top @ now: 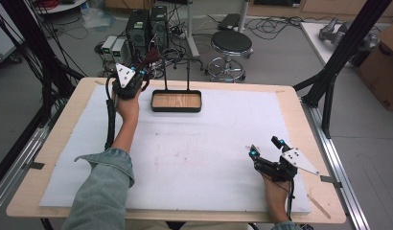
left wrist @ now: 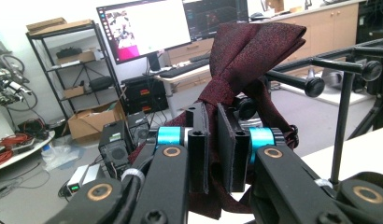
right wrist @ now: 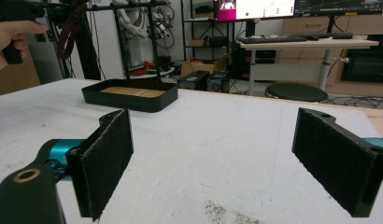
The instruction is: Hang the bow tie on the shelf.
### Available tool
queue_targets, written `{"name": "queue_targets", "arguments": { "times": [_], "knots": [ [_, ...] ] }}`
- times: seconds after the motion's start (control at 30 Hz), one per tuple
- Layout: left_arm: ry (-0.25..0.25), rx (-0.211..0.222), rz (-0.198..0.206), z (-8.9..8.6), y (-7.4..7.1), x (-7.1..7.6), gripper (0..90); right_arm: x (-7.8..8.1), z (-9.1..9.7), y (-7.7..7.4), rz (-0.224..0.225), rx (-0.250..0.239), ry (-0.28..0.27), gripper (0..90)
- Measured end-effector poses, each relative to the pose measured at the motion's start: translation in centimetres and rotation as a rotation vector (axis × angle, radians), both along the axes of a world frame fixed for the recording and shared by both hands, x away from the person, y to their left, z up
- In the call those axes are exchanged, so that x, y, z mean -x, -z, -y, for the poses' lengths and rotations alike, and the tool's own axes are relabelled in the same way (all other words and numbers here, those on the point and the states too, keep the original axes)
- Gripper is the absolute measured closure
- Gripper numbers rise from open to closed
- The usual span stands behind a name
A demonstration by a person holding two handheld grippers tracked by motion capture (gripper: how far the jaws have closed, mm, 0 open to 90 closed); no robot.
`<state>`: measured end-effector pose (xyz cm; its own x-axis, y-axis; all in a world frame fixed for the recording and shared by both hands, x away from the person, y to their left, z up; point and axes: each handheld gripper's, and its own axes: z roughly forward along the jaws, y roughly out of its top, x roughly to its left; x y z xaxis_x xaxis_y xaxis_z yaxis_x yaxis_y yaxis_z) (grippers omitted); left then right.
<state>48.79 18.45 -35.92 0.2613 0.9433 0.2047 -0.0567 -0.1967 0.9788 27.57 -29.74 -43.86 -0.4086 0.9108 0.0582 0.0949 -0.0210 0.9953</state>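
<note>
We see the bench (top: 60,139) across the middle of the high view, covered by one white foam sheet (top: 199,148). At the upper middle of that frame stands one black tray with a wooden floor (top: 177,101), and from its far rim rise two thin uprights of one black rack (top: 188,72). In the left gripper view the rack's horizontal bars with round knobs (left wrist: 315,85) cross the right side of the frame, just beside and behind the cloth.

The task's thing is one dark red necktie (left wrist: 248,56). It fills the upper middle of the left gripper view, and we find its narrow part pinched between the jaws of the left gripper (left wrist: 216,149), which stand nearly together on the fabric. In the high view that gripper (top: 130,79) sits at the upper left, at the bench's far edge, just left of the tray.

The right gripper (top: 266,153) lies at the lower right of the high view, well apart from the tray. Its own view shows its two pads (right wrist: 108,158) spread wide with bare foam between them, and the tray (right wrist: 131,95) beyond.
</note>
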Motion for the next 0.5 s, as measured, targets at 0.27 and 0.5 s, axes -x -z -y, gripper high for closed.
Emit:
{"name": "queue_targets", "arguments": {
  "times": [0.27, 0.5],
  "knots": [
    [-0.007, 0.005, -0.02, -0.03, 0.51, -0.29, 81.8, -0.02, -0.01, 0.01, 0.0, -0.001, -0.005, 11.8],
    [-0.01, -0.005, -0.042, 0.05, 0.85, -0.4, 80.5, 0.03, -0.07, 0.01, -0.008, -0.007, -0.007, 11.7]
  ]
}}
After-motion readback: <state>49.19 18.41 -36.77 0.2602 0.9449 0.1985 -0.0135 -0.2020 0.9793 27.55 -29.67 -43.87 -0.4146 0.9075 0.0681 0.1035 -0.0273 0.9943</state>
